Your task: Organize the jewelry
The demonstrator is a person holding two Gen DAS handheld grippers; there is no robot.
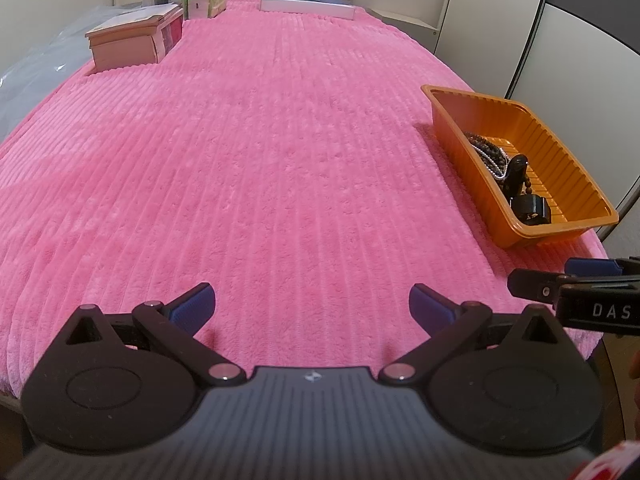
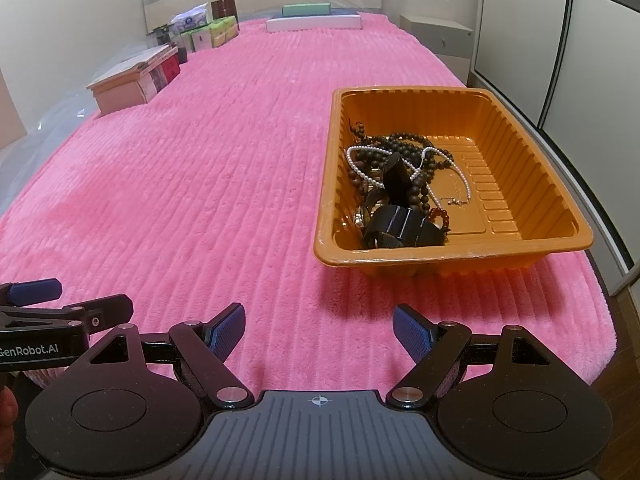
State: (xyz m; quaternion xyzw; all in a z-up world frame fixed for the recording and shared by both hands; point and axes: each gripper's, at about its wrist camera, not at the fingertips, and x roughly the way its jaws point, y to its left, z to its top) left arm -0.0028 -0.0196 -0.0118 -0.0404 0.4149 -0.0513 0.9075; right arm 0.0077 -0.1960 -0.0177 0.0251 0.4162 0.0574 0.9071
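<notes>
- From my left wrist camera, my left gripper (image 1: 312,306) hangs over the pink ribbed blanket (image 1: 260,168), jaws spread wide, nothing between the blue pads.
- The orange plastic tray (image 1: 560,152) sits ahead to the right near the blanket's edge; I see dark bead strands (image 1: 486,148) and a black watch (image 1: 528,204) inside it.
- My right gripper (image 1: 560,276) pokes in from the right edge, just short of the tray.
- A pink wooden box (image 1: 132,40) stands far off to the left, with small cartons (image 1: 202,2) behind it.
- From my right wrist camera, my right gripper (image 2: 319,330) is likewise released, pads apart and empty, above the blanket.
- The tray (image 2: 520,128) lies just ahead to the right, holding a tangle: brown bead necklaces (image 2: 404,144), a white pearl strand (image 2: 360,164), a thin chain (image 2: 454,200), the black watch (image 2: 394,220).
- My left gripper (image 2: 68,300) shows at the left edge.
</notes>
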